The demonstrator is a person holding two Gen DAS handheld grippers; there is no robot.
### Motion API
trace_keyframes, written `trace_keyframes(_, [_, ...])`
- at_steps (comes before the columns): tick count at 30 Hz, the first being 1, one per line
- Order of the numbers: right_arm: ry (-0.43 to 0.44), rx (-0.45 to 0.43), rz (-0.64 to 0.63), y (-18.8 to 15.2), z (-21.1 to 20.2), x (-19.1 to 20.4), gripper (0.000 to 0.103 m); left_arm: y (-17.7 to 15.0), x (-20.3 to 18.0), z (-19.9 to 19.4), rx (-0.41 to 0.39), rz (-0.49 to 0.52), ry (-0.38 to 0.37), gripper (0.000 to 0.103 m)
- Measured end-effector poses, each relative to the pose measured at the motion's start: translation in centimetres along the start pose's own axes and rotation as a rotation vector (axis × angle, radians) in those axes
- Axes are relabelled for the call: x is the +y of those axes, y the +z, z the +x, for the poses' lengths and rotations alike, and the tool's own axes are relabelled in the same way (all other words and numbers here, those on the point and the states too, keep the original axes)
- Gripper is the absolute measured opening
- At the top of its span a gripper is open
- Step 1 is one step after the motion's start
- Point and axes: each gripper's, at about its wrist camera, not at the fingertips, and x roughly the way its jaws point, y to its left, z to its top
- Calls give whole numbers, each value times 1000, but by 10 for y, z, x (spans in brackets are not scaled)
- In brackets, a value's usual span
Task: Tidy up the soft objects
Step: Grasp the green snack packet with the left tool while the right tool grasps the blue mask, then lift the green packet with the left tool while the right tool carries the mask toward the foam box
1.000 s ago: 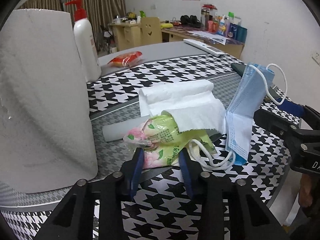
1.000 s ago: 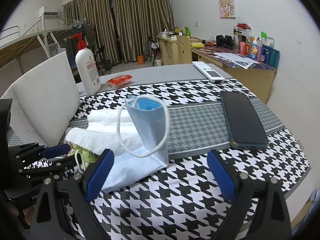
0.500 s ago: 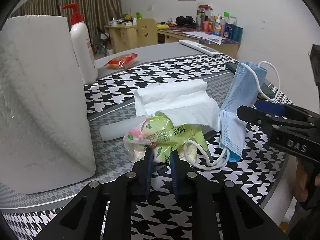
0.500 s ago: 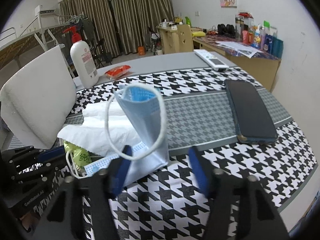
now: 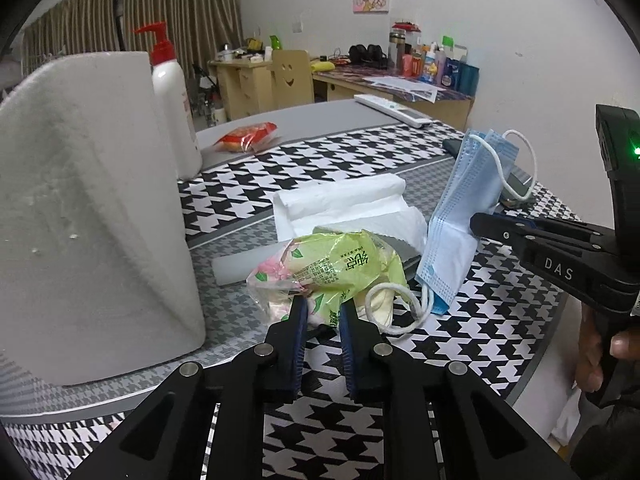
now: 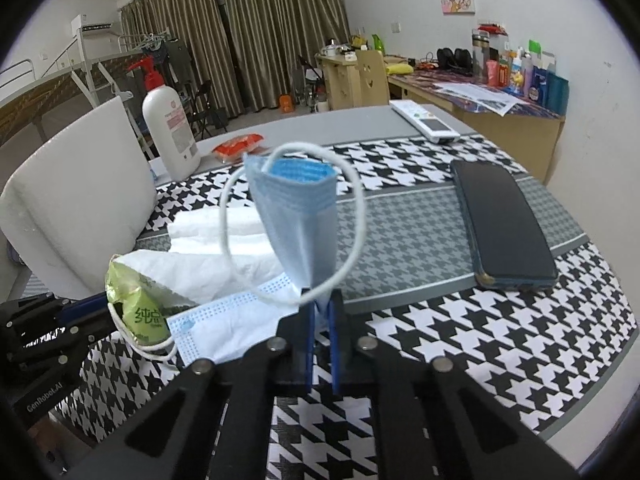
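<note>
The blue face mask (image 6: 298, 216) stands half folded on the houndstooth table (image 6: 460, 344), its long axis running up from a pinched lower corner to the open pleated edge on top, with one white ear loop (image 6: 352, 216) ringing it. The right gripper (image 6: 320, 312) is clamped on that lower corner, jaws nearly together with only the fabric between them. The rest of the mask lies flat on the table to the left of the raised part, its other loop trailing toward the green tissue pack (image 5: 332, 268).

The pack lies just left of the mask, crumpled, partly under a loose sheet of white tissue (image 5: 352, 208). The left gripper (image 5: 323, 312) is closed on the pack's near end — the blue pads bite into the wrapper.

So each tool holds its own soft thing, and the two lie side by side, touching where the mask's loop (image 5: 394, 308) curls against the pack. The coming move likely turns on this: the mask rises straight ahead of the right gripper, while its flat half and loop reach toward the left one, so lifting either could drag the other.

Farther left of the mask stands the big paper roll (image 5: 88, 208); beyond it the pump bottle (image 6: 170, 128) and a red packet (image 6: 238, 146). To the mask's right lies a dark phone (image 6: 502, 224), well apart — and beyond that a white remote (image 6: 426, 120)
</note>
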Motion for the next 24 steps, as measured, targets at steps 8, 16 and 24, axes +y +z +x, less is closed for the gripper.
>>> trace_keyframes(8, [-9, -56, 0, 5, -24, 1, 9, 2, 2, -26, -68, 4, 10, 17])
trace_keyframes(16, [-30, -124, 9, 11, -51, 0, 9, 2, 5, -49, -129, 5, 36, 17])
trace_keyframes(24, [-49, -161, 15, 14, -68, 0, 9, 2, 5, -64, -168, 3, 42, 17])
